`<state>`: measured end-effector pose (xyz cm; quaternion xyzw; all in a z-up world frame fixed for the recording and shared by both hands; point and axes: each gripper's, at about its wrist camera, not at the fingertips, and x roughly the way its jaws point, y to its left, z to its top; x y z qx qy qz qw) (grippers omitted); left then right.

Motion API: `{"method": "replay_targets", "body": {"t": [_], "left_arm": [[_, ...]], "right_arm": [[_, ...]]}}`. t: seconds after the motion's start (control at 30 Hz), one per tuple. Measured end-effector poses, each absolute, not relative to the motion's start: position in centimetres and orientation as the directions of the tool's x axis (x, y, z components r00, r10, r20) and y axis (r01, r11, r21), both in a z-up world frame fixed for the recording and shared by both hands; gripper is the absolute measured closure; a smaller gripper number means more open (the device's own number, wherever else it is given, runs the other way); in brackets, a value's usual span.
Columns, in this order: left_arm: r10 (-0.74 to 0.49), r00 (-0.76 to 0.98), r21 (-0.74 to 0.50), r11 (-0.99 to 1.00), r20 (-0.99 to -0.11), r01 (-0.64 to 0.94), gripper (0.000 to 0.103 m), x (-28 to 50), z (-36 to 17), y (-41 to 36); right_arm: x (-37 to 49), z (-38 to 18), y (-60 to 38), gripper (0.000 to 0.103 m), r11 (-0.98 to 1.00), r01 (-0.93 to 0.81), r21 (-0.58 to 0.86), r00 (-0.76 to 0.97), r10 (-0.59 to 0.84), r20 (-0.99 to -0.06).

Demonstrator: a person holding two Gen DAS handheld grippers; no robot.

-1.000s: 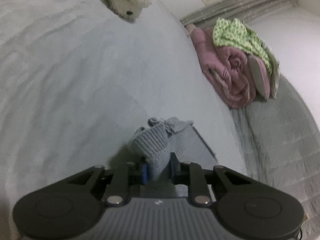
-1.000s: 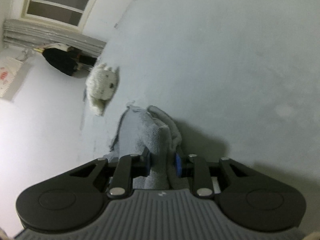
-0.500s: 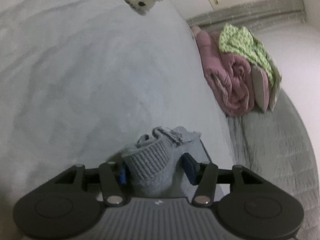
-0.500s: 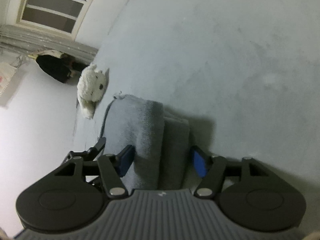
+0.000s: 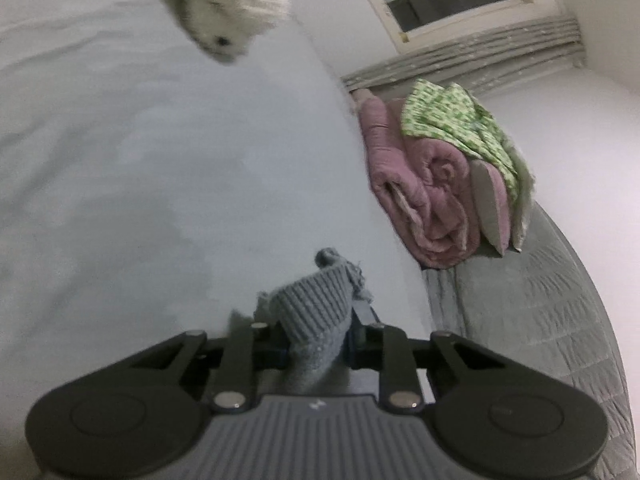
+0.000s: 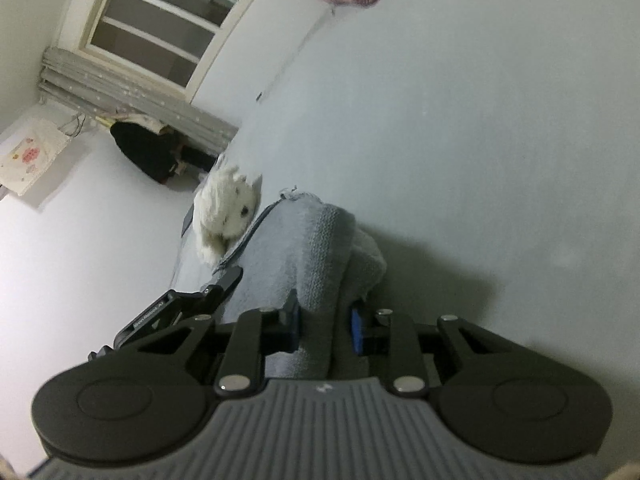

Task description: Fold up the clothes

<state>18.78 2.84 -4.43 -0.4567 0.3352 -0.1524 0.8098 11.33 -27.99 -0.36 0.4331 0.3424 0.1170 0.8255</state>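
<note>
Your left hand-held gripper (image 5: 318,350) has just closed its jaws and now pinches the ribbed edge of the grey knit garment (image 5: 316,312), lifted above the pale bed (image 5: 120,140). Your right hand-held gripper (image 6: 325,326) has likewise just closed, clamped on a bunched fold of it. The lettering on the left gripper's side, seen from the right wrist, is too small to read.
</note>
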Motion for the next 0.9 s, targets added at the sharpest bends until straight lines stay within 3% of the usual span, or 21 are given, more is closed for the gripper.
{"method": "replay_targets", "body": {"t": [0.5, 0.9], "left_arm": [[-0.724, 0.576, -0.831, 0.541, -0.379, 0.132, 0.08, 29.2, -1.0, -13.9], [-0.782, 0.49, -0.789, 0.554, -0.384, 0.266, 0.08, 37.0, -0.1, -27.2]], "right_arm": [[11.5, -0.2, -40.8, 0.076, 0.558, 0.196, 0.806, 0.89, 0.244, -0.385], [13.1, -2.5, -51.0, 0.076, 0.519, 0.257, 0.815, 0.94, 0.062, -0.336]]}}
